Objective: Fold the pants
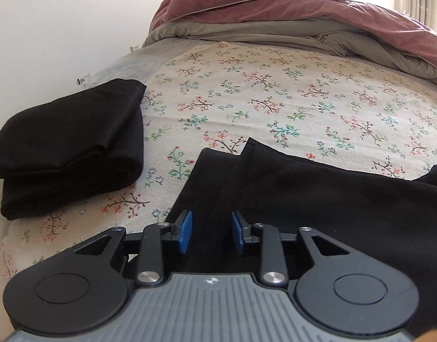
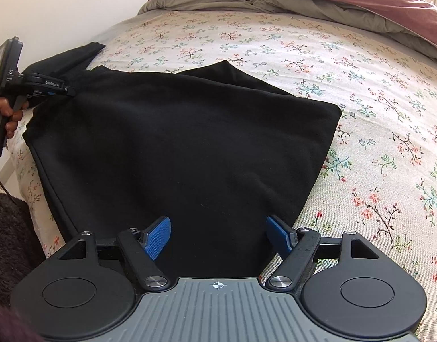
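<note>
The black pants [image 2: 172, 148] lie partly folded on the bed [image 2: 375, 91], whose floral sheet shows around them; in the right wrist view they fill the middle of the frame, with a corner reaching toward 1 o'clock and a long edge running down at 8 o'clock. The right tool [image 2: 218, 235] hovers at the near edge of the cloth, its blue pads spread wide with nothing between them. The left tool [image 1: 212, 232] is also released, pads apart over a seam of the same garment; from the right wrist view it sits at 10 o'clock, seemingly touching the fabric's far corner, though black on black makes contact hard to judge. A second dark garment [image 1: 73, 148], already folded, rests at 9 o'clock in the left wrist view, near but apart from the pants. A maroon duvet [image 1: 275, 2] is bunched at 12 o'clock.

The likely risk is an uneven grasp: if either tool pinches only the top layer, the lower layer would trail and the fold would skew. Dragging could also rumple the sheet or nudge the folded stack
</note>
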{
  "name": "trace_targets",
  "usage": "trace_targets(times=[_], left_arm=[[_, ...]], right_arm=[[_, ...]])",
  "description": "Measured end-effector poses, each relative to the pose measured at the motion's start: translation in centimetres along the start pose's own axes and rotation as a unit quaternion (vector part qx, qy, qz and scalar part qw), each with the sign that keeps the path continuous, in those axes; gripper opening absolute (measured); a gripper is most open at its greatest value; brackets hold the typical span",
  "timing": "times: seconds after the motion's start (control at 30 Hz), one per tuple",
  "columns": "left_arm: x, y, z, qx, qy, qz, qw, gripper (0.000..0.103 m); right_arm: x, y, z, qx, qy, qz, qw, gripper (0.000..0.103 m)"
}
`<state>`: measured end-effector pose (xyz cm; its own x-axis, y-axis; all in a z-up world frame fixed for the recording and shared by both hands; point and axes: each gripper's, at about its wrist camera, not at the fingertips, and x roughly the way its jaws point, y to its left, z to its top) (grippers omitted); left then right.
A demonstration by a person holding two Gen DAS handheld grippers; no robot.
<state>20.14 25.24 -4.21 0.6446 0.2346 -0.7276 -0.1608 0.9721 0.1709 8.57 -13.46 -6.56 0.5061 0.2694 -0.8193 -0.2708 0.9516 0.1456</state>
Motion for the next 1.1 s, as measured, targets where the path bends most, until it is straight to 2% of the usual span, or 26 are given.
trace_targets(times=[0.1,0.13,0.2,0.3,0.5,0.6,0.87,1.0,1.1], left_arm=[[-1.3,-0.1,-0.2,-0.002,-0.004,-0.021,0.9998,0.044],[-1.8,-0.4,-0.3,0.003,-0.011,-0.026,0.9996,0.046],[-3.0,-1.3,-0.6,0.017,-0.023,-0.036,0.9989,0.054],[-4.5,-3.4,-1.3,0.041,-0.031,-0.068,0.9963,0.060],[-7.4,-9.2,-3.6,0.089,-0.039,-0.154,0.9833,0.066],[-8.8,-12.6,-5.2,0.123,-0.041,-0.205,0.9700,0.066],[-11.6,-19.4,-10.4,0.217,-0.042,-0.311,0.9245,0.066],[-12.8,-20.6,-12.6,0.256,-0.048,-0.361,0.8955,0.066],[-14.0,-21.1,-13.8,0.281,-0.053,-0.403,0.8692,0.066]], right_arm=[[-0.4,-0.3,-0.2,-0.004,-0.001,-0.004,1.000,0.077],[-0.7,-0.5,-0.3,-0.004,-0.002,-0.006,1.000,0.081],[-1.0,-1.0,-0.4,-0.002,-0.005,-0.011,1.000,0.082],[-1.3,-1.6,-0.6,0.006,-0.005,-0.015,1.000,0.082],[-2.2,-2.5,-1.4,0.019,-0.010,-0.014,1.000,0.082],[-2.4,-3.0,-1.8,0.025,-0.009,-0.017,0.999,0.082],[-3.8,-5.0,-3.2,0.059,-0.007,-0.016,0.998,0.082],[-4.8,-5.6,-4.4,0.075,0.003,0.008,0.997,0.082],[-5.6,-5.8,-5.1,0.073,0.003,0.003,0.997,0.082]])
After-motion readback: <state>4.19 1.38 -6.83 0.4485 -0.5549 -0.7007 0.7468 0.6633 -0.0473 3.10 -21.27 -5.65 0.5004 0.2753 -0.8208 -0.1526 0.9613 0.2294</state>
